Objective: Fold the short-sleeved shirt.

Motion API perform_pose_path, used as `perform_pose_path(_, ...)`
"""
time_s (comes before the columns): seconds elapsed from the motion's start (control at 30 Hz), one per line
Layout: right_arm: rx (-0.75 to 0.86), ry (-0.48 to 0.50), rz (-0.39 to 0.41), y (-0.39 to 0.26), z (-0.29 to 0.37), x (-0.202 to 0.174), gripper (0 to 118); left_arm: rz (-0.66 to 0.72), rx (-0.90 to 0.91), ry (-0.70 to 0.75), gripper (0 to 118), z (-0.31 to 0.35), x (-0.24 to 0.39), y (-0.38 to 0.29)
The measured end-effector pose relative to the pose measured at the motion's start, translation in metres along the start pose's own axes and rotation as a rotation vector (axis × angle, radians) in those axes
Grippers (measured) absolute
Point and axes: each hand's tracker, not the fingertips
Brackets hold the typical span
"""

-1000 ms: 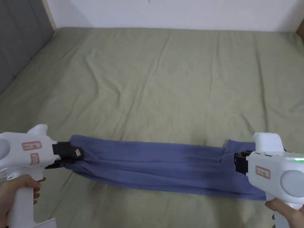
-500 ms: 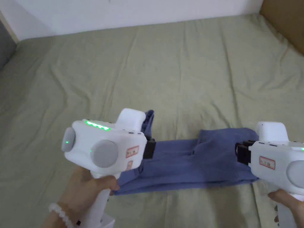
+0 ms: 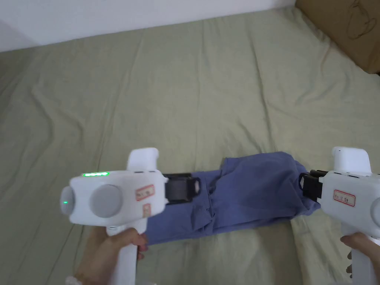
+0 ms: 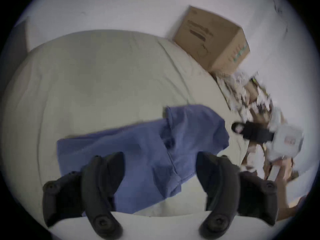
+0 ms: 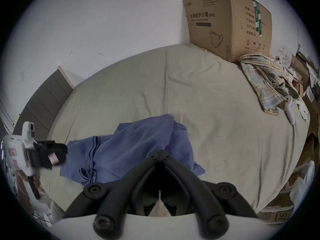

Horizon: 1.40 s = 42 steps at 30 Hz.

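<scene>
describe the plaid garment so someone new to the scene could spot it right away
Start at the big brown cardboard box standing on the far right corner of the pale green bed sheet. The crumpled yellow-and-blue plaid garment lies right beside the box, at the bed's edge. Its checked pattern sets it apart from the plain blue short-sleeved shirt nearer the front.

Cardboard box (image 3: 345, 29) at bed's (image 3: 185, 92) far-right corner

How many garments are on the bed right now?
2. The blue shirt lies bunched at the near edge of the bed, between the grippers. A plaid garment is heaped at the far right side, beside the cardboard box. More may be hidden in the clutter there.
</scene>
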Motion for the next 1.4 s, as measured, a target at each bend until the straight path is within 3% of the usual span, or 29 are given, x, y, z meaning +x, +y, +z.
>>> perform_pose_path(0.03, 0.001, 0.005, 0.004, -0.001, -0.001, -0.003, 1, 0.042, 0.03, 0.013, 6, 0.006, -0.009, 0.004)
perform_pose_path(0.07, 0.002, 0.009, 0.013, -0.002, -0.001, -0.005, 1, 0.067, 0.033, 0.029, 0, 0.009, -0.017, 0.006)
perform_pose_path(0.13, 0.005, 0.007, 0.036, -0.003, -0.001, -0.013, 1, 0.123, 0.025, 0.084, 0, 0.005, -0.031, 0.007)
perform_pose_path(0.27, -0.01, 0.028, 0.072, -0.007, -0.005, -0.026, 1, 0.106, -0.084, 0.058, 0, -0.015, -0.034, -0.015)
perform_pose_path(0.47, -0.035, 0.043, 0.094, -0.012, -0.008, -0.033, 1, 0.071, -0.233, -0.059, 0, -0.057, -0.001, -0.051)
perform_pose_path(0.83, -0.048, 0.053, 0.074, -0.013, -0.006, -0.028, 1, 0.04, -0.24, -0.074, 0, -0.064, 0.03, -0.061)
perform_pose_path(1.0, -0.048, 0.053, 0.09, -0.014, -0.001, -0.035, 1, 0.011, -0.3, -0.167, 0, -0.068, 0.046, -0.073)
perform_pose_path(1.13, -0.044, 0.061, 0.102, -0.013, 0.006, -0.038, 1, -0.051, -0.308, -0.147, 0, -0.068, 0.057, -0.082)
perform_pose_path(1.4, 0.06, 0.057, 0.144, -0.004, 0.025, -0.057, 1, 0.061, -0.135, -0.163, 0, -0.007, 0.013, -0.047)
